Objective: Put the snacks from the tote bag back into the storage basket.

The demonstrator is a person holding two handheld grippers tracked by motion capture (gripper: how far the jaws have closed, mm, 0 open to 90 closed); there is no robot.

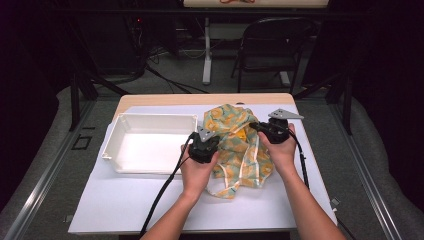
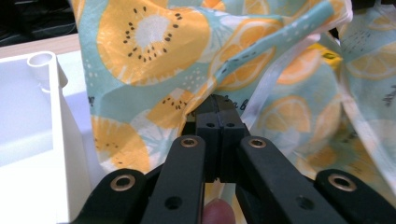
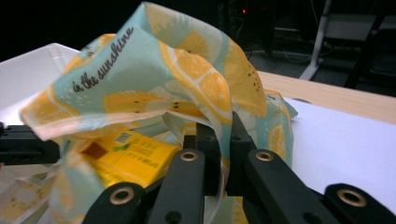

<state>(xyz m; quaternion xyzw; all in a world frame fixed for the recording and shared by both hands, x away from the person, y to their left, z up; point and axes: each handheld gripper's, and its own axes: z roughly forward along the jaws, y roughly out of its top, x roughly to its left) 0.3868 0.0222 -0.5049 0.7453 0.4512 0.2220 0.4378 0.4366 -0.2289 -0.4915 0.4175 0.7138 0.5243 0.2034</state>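
Observation:
A cloth bag (image 1: 240,150) printed with orange and kiwi slices on pale blue lies crumpled on the white mat, right of centre. My left gripper (image 1: 215,139) is shut on a fold of its fabric (image 2: 154,70), the jaws pinched together at the left gripper (image 2: 217,109). My right gripper (image 1: 252,125) grips the bag's opposite rim, with the right gripper (image 3: 219,133) shut on the cloth (image 3: 187,70). Between the two the bag's mouth is held open, and a yellow box (image 3: 133,156) lies inside; the yellow box (image 1: 241,134) peeks out in the high view.
A white rectangular tray (image 1: 150,142) stands left of the bag, its corner wall (image 2: 56,121) close beside my left jaws. The white mat (image 1: 125,200) covers the wooden table (image 1: 200,99). A folding chair (image 1: 272,45) stands beyond the table.

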